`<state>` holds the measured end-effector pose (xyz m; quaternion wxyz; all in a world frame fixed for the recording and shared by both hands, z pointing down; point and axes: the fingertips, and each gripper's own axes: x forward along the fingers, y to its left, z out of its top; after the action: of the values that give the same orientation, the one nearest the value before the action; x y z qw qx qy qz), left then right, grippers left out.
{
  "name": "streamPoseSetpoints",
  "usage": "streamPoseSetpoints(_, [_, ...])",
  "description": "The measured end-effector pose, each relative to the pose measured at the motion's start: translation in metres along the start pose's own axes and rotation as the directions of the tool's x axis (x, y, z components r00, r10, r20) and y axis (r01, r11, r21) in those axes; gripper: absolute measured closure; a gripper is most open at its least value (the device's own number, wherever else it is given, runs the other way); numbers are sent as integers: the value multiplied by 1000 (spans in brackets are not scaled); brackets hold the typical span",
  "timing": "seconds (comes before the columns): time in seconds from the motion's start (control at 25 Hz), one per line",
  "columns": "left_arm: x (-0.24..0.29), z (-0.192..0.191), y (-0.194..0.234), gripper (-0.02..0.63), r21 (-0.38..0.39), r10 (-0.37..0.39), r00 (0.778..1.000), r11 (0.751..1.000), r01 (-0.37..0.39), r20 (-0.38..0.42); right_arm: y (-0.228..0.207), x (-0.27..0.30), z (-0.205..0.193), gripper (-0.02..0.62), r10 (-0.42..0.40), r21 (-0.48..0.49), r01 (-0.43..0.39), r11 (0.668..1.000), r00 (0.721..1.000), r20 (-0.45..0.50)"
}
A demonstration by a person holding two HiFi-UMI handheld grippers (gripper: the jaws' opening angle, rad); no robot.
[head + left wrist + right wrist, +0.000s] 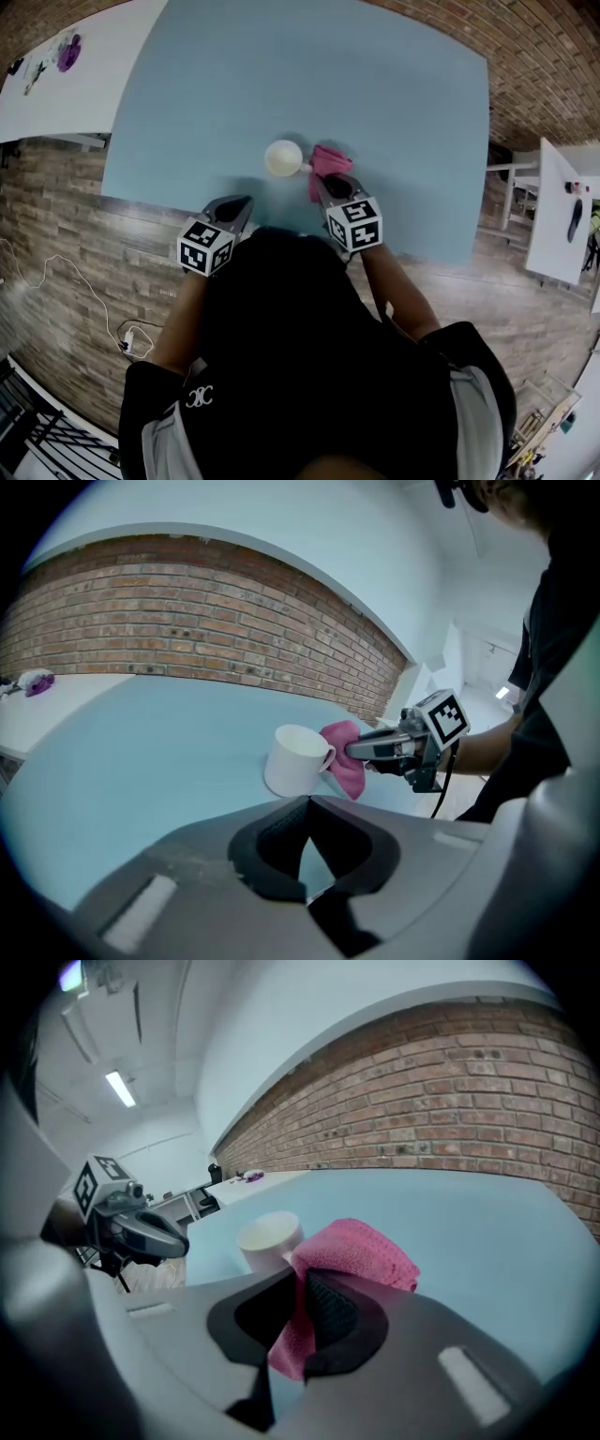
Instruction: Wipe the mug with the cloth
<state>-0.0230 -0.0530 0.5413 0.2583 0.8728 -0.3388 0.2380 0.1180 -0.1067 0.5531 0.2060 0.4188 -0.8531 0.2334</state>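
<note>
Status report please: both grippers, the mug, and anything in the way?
Left gripper shut, empty. Right gripper shut on pink fabric cloth, at the handle of the white ceramic mug. Mug upright on light blue table. Nothing in the way.

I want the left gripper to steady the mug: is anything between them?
Nothing visible: only bare table between the left gripper and the mug. The cloth, in the right gripper, is at the handle side.
</note>
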Motion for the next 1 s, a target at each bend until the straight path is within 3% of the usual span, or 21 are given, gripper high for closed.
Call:
streamPoseSetpoints(0.36, [-4, -2, 6, 601, -31, 3, 1000, 1000, -3, 5, 31, -14, 38, 558, 125, -47, -122, 991, 989, 74])
streamPoseSetpoints(1.0, [-4, -9, 8, 601, -60, 23, 1000, 998, -23, 1, 4, 17, -24, 558, 50, -70, -60, 996, 990, -135])
